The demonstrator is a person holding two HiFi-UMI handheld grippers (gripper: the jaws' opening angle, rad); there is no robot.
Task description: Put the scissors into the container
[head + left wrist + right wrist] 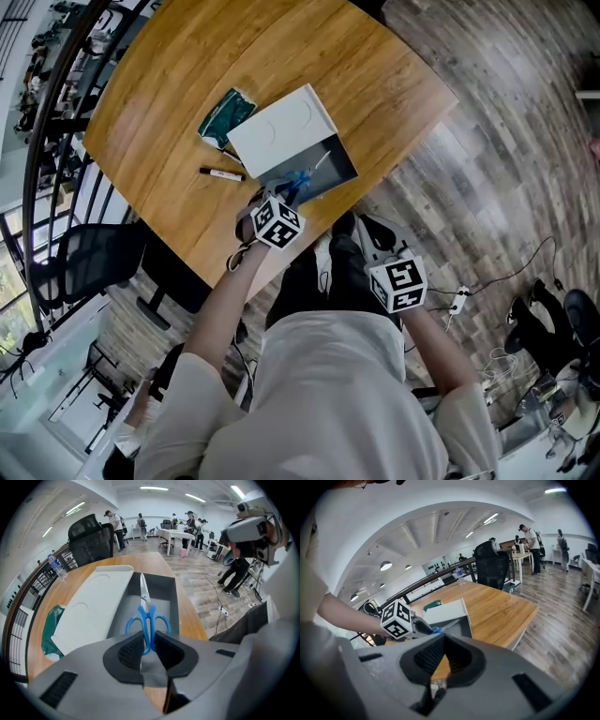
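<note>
Blue-handled scissors sit clamped by their handles in my left gripper, blades pointing forward over the open grey container. In the head view the scissors hang just above the container near the table's front edge, with the left gripper behind them. The container's white lid stands folded back on its far-left side. My right gripper is off the table by the person's body, open, nothing between its pads. From it I see the left gripper's marker cube and the scissors.
A green pouch and a black marker lie on the wooden table left of the container. A black office chair stands at the table's left. Cables lie on the floor at right. People stand in the room's background.
</note>
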